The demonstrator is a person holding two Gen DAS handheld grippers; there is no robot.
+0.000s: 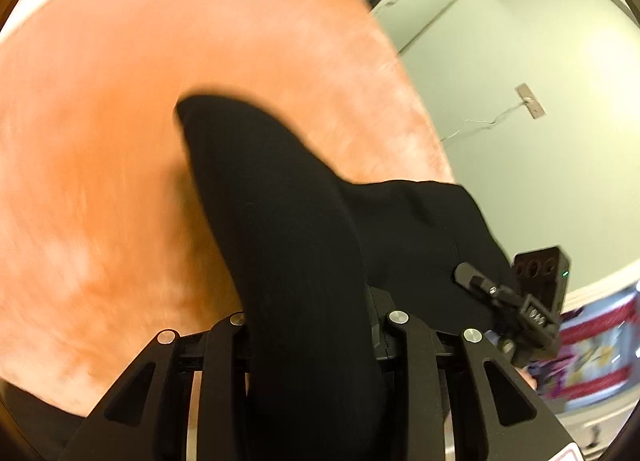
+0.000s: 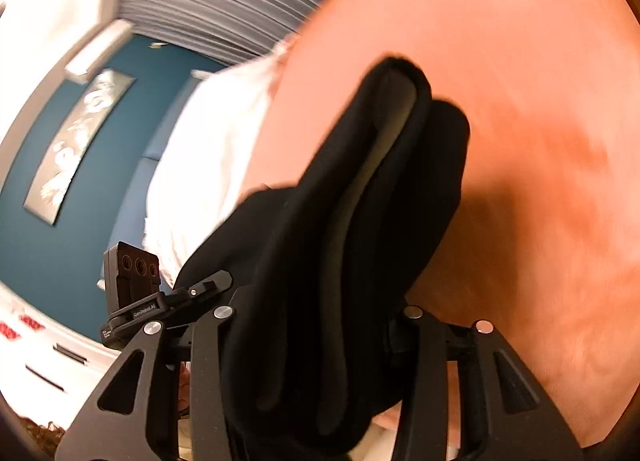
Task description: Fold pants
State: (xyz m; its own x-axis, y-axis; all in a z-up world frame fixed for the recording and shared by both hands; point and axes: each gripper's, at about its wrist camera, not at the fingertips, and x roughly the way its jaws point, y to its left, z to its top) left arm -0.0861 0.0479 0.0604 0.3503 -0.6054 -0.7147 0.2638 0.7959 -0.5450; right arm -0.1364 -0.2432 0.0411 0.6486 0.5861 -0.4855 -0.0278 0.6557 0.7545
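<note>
Gripping black pants point(image 1: 304, 261), the left tongs point(image 1: 316, 325) are clamped on a thick bundle of the cloth that fills the gap between their fingers, and the right tongs point(image 2: 316, 325) are likewise closed on the pants point(image 2: 360, 221). In each wrist view the fabric runs forward from the tongs and hangs lifted above an orange blanket point(image 1: 120, 141), which appears to cover a bed; whether the far end touches the blanket cannot be told through the blur. In the right view the cloth shows doubled layers with a paler lining between them, so a fold seems already formed.

To do this step well, both tongs should travel together at the same height, keeping the span of fabric between them taut enough that the layers stay aligned. The far end should be laid down first, then the held edge lowered flat onto the orange blanket point(image 2: 520, 101) before either grip lets go.

Close by, the other tool's camera block point(image 1: 538, 281) sits just beside the cloth, so the two tools could bump if brought nearer. Farther off lie a white pillow point(image 2: 208, 149), a teal wall point(image 2: 80, 201) with a framed picture point(image 2: 76, 149), and a pale green wall point(image 1: 520, 61). Nothing else lies on the visible blanket.
</note>
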